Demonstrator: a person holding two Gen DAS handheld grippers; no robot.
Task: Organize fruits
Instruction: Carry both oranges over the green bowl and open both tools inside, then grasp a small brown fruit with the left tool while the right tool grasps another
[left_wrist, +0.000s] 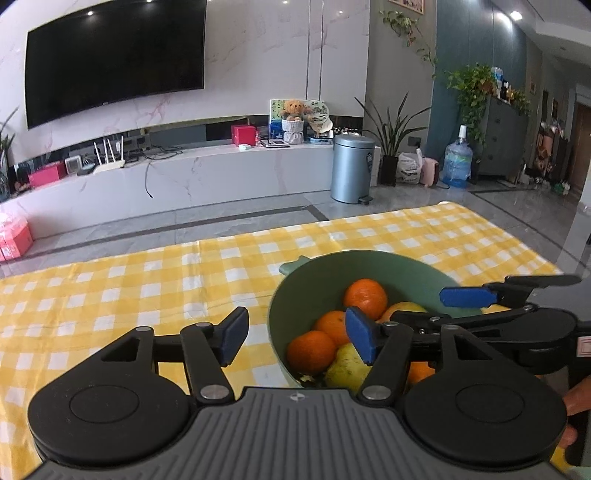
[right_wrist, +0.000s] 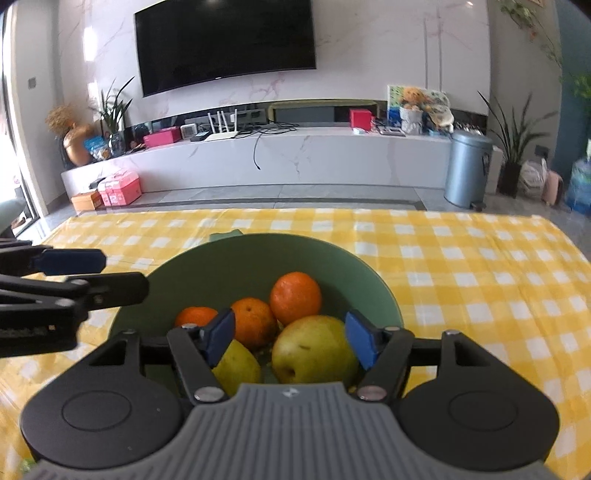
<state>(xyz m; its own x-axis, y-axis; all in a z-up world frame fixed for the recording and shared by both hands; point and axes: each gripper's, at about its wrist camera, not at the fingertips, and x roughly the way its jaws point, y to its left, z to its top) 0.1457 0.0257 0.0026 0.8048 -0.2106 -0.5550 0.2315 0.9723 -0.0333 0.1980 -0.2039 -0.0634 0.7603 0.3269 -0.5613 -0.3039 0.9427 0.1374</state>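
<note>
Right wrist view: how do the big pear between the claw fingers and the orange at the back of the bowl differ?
The pear is yellow-green; the orange is deep orange. The pear is the larger of the two. The pear lies nearest the camera, between the open right claw fingers, untouched; the orange sits farther back, toward the far wall. Both rest inside the green bowl among other fruit.

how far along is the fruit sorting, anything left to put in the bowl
Mostly done, it seems: oranges and pears sit together in the green bowl, and no fruit shows on the checked cloth. Nothing is in hand; the left gripper and right gripper are both open and empty.
</note>
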